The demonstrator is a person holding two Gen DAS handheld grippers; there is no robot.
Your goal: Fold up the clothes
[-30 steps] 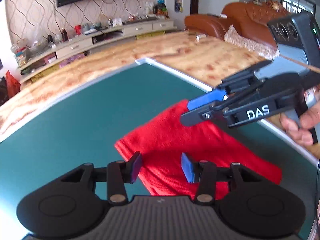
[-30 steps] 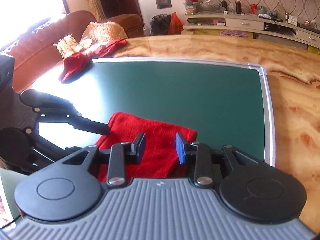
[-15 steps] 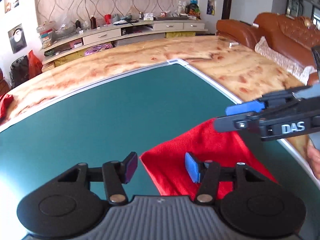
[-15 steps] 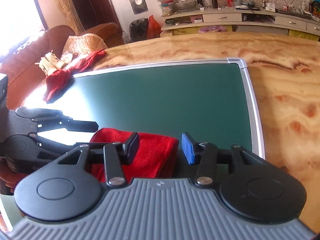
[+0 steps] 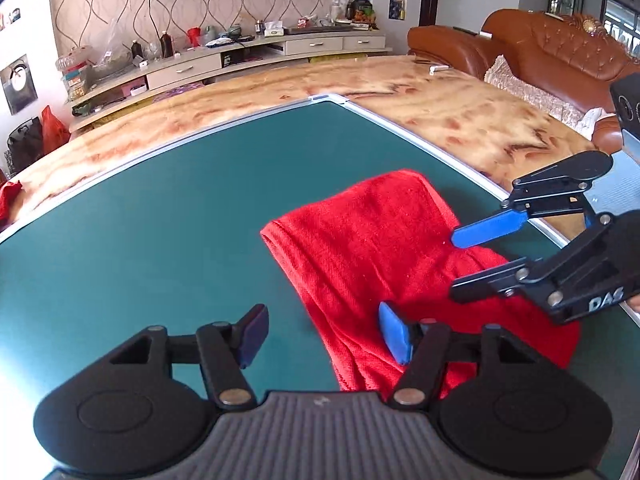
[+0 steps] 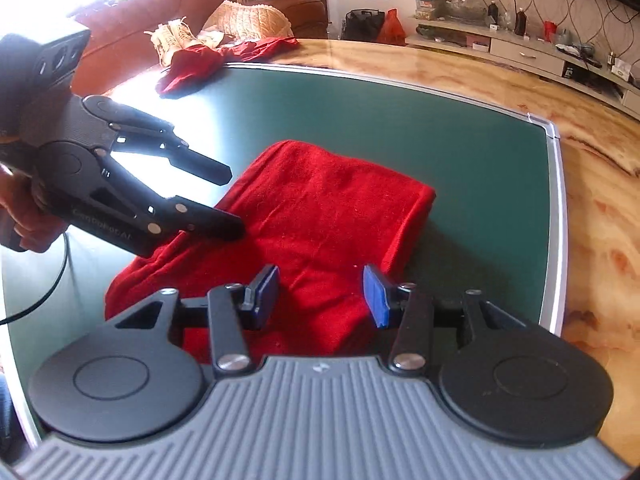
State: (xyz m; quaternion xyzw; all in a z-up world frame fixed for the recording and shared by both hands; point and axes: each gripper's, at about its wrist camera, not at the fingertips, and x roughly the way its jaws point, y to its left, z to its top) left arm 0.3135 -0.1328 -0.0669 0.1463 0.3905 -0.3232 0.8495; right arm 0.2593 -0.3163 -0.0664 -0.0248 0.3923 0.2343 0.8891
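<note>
A folded red cloth [image 5: 384, 248] lies on the green mat [image 5: 160, 232] near its right edge; it also shows in the right wrist view [image 6: 320, 224]. My left gripper [image 5: 322, 334] is open and empty, just above the cloth's near left edge; it also shows in the right wrist view [image 6: 230, 200]. My right gripper [image 6: 320, 298] is open and empty over the cloth's near end; in the left wrist view it [image 5: 456, 264] hovers over the cloth's right side. Neither gripper holds the cloth.
The mat has a silver frame [image 6: 558, 200] on a marble-patterned table [image 5: 460, 120]. A heap of red clothes [image 6: 200, 64] lies at the mat's far left corner. A brown sofa [image 5: 560, 52] and a TV cabinet [image 5: 240, 60] stand beyond.
Both grippers have drawn back and turned, and opened wider. The cloth now lies flatter and fuller in both views. Neither gripper has taken hold of it.
</note>
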